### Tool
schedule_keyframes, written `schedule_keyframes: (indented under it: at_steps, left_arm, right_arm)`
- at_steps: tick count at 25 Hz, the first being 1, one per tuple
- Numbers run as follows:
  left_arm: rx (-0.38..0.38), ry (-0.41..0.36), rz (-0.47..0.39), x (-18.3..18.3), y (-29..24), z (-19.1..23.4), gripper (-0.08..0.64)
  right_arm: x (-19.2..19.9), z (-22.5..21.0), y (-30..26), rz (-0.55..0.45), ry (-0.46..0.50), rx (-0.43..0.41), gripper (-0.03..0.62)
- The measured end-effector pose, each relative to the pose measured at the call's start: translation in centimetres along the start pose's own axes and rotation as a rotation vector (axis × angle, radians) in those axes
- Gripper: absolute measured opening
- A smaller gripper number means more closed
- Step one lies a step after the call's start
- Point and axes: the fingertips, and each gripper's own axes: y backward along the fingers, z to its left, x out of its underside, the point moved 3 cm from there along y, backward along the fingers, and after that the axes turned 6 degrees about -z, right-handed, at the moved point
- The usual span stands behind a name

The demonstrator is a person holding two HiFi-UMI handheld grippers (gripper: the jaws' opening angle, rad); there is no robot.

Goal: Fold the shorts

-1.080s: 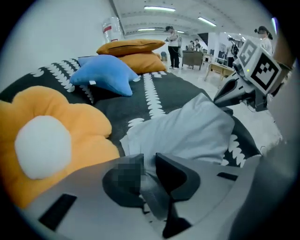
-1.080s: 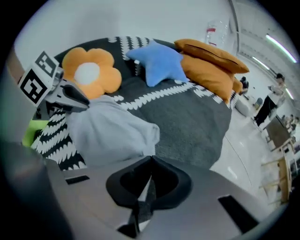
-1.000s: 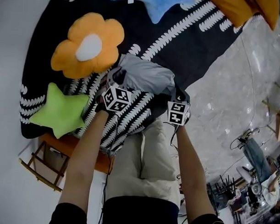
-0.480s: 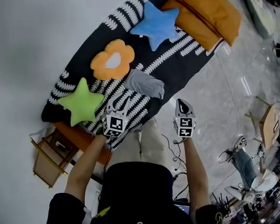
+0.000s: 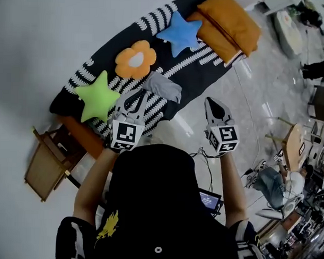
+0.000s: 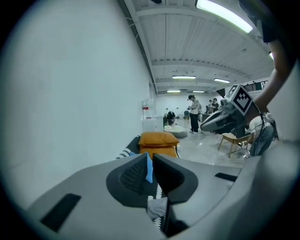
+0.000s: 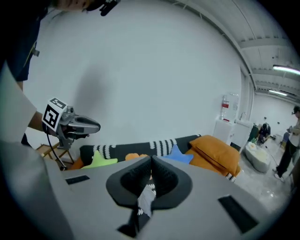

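The grey shorts (image 5: 162, 87) lie as a small folded bundle on the black mat with white stripes (image 5: 204, 54). Both grippers hang in the air on my side of the mat, well clear of the shorts. In the left gripper (image 5: 134, 101) (image 6: 150, 160) the jaws have just been closing and stand a narrow slit apart, with nothing between them. The right gripper (image 5: 215, 108) (image 7: 151, 160) is shut, its tips meeting on nothing. A strip of grey cloth (image 7: 146, 199) shows far below, through the gap behind the right jaws.
On the mat lie a green star cushion (image 5: 98, 97), an orange flower cushion (image 5: 135, 60), a blue star cushion (image 5: 179, 32) and orange pillows (image 5: 229, 22). A wooden frame (image 5: 46, 167) stands at the mat's near left end. A screen (image 5: 210, 199) sits on the glossy floor.
Both grippers have come up and back from the shorts, which stay on the mat. The head camera has risen too, so the whole mat shows smaller.
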Motion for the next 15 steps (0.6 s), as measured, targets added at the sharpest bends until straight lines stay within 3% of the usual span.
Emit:
schedule_keyframes:
  at_steps: [2,7,10,15]
  left_arm:
    - [-0.038,-0.005,-0.045,-3.0,2.1,0.9,0.018]
    - [-0.071,0.029,-0.133,-6.5,5.2,0.9,0.015]
    - [-0.096,0.039,-0.151,-6.4,6.3,1.8,0.015]
    - [-0.142,0.029,-0.147,-6.0,8.7,3.8,0.015]
  right_arm:
    - [-4.0,1.4,0.4,-0.059,0.044,-0.051,0.015]
    - [-11.6,3.4,2.7,-0.189,0.165,-0.104,0.015]
    - [-13.5,3.9,2.4,-0.239,0.212,-0.101,0.015]
    - [-13.1,5.4,1.2,-0.243,0.213,-0.117,0.015]
